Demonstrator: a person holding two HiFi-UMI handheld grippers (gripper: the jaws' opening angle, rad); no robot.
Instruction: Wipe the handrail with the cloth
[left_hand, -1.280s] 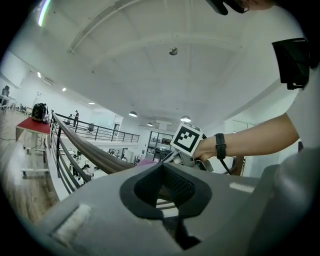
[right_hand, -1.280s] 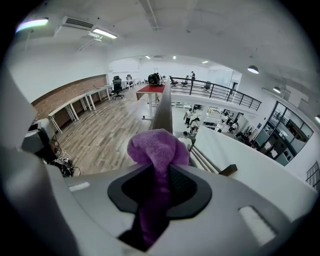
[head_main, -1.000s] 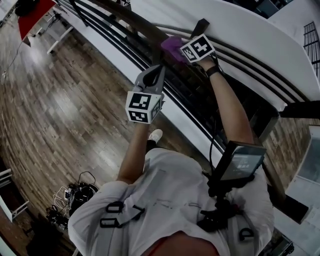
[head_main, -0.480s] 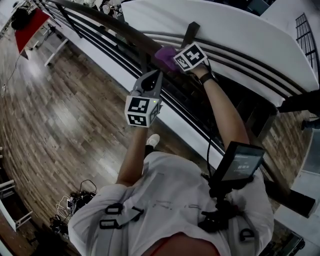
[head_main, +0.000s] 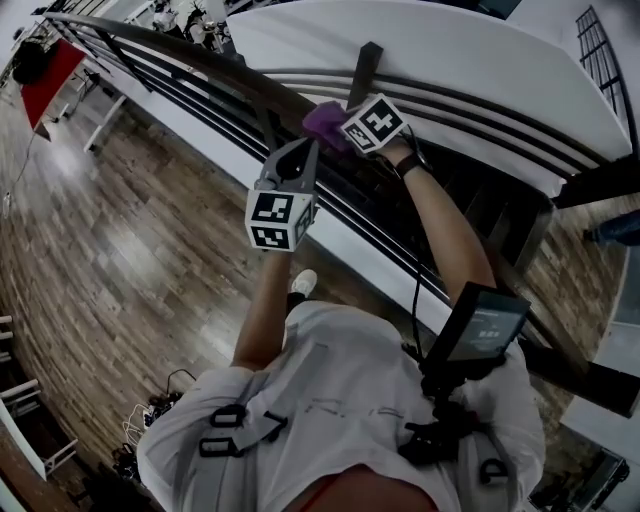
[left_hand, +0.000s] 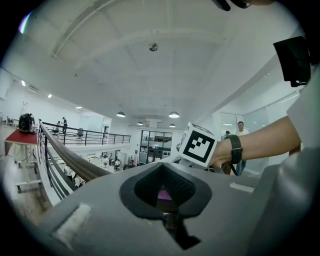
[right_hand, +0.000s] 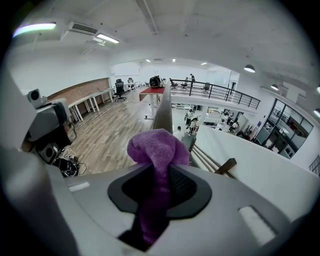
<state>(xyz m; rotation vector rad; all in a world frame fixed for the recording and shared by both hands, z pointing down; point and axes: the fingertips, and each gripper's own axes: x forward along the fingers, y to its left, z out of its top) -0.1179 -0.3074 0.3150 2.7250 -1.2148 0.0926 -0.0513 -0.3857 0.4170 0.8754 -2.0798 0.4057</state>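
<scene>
In the head view the dark wooden handrail (head_main: 200, 62) curves from the upper left toward the lower right. A purple cloth (head_main: 322, 120) rests on top of it, with my right gripper (head_main: 338, 125) shut on it. In the right gripper view the cloth (right_hand: 157, 147) bulges out past the jaws, and the handrail (right_hand: 163, 107) runs away ahead. My left gripper (head_main: 300, 150) hovers just left of the cloth, beside the rail, jaws together and holding nothing. In the left gripper view the left gripper (left_hand: 165, 187) points along the handrail (left_hand: 70, 157), with the right gripper's marker cube (left_hand: 200, 145) close ahead.
Black railing bars (head_main: 330, 200) run under the rail, with a post (head_main: 362, 65) behind the cloth. A white curved wall (head_main: 450, 60) lies beyond. The wood floor (head_main: 130, 220) on the left holds a red table (head_main: 50, 70) and cables (head_main: 160, 410). A screen (head_main: 485, 325) hangs at my chest.
Both grippers and the cloth have shifted left and a little down in the head view, along the handrail. The right gripper's hold on the cloth is the same.
</scene>
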